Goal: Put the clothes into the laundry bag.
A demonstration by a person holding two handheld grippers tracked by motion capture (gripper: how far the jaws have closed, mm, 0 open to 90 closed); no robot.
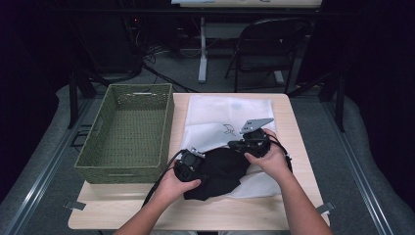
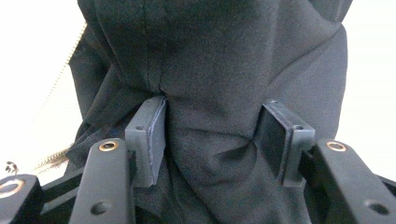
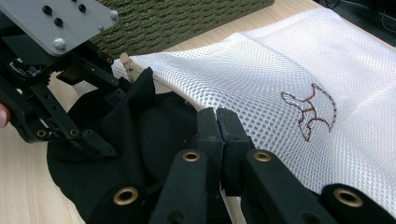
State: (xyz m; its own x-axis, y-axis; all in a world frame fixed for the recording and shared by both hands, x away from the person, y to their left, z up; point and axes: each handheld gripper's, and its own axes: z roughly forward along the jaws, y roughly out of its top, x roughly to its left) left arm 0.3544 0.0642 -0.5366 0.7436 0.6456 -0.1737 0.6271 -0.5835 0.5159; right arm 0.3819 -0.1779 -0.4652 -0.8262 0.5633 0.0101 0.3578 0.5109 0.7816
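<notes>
A black garment point(image 1: 222, 171) lies bunched at the mouth of a white mesh laundry bag point(image 1: 220, 115) on the table. My left gripper point(image 1: 203, 164) comes at the garment from the left. In the left gripper view a thick fold of the black garment point(image 2: 210, 56) sits between the pads point(image 2: 149, 140) and they press on it, with my left gripper point(image 2: 215, 135) shut on the cloth. My right gripper point(image 3: 218, 116) is shut on the zipper edge of the mesh bag point(image 3: 280, 70), just above the garment point(image 3: 140, 130). In the high view, the right gripper point(image 1: 234, 145) is at the garment's upper right.
A green woven basket point(image 1: 127, 129) stands on the left of the wooden table point(image 1: 195, 210), close to the bag. A small dark emblem point(image 3: 310, 112) is stitched on the mesh. Beyond the table stand a folding chair point(image 1: 266, 46) and a desk leg on a dark floor.
</notes>
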